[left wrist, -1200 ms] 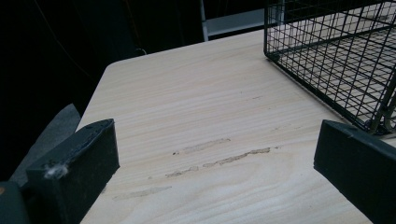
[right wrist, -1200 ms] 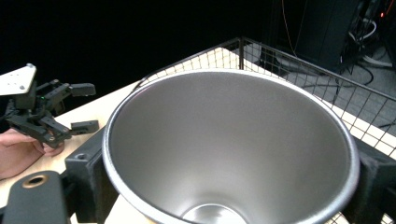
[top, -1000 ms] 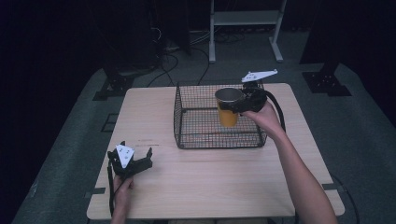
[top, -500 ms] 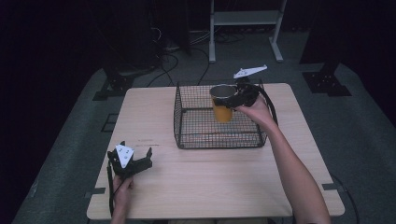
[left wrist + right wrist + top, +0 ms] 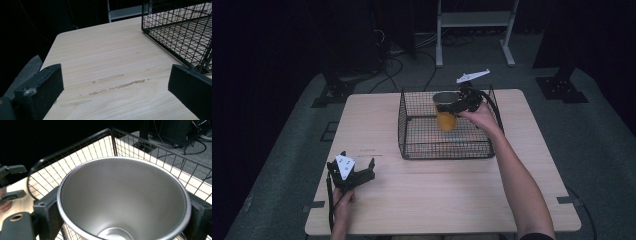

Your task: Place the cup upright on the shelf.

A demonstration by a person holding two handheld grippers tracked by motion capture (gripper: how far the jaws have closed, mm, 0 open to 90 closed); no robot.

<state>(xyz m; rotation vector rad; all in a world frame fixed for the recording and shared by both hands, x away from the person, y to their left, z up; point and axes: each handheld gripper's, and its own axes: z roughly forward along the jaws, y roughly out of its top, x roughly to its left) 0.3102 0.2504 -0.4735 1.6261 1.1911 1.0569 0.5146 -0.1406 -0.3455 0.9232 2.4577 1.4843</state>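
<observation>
Right tool (image 5: 455, 106) clenched on orange steel-lined cup (image 5: 445, 117) held above wire basket (image 5: 445, 149) at far centre of table (image 5: 437, 190), left tool (image 5: 353, 175) released, resting near-left on table

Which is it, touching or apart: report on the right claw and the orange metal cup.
Touching. The right gripper view shows the right claw with both black jaws pressed against the orange metal cup just under its rim.

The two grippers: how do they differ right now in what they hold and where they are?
The right gripper is shut on the orange cup, holding it over the wire basket; the left gripper is open and holds nothing. The right is raised; the left sits low at the table, apart from the basket. Both are held by a hand.
</observation>
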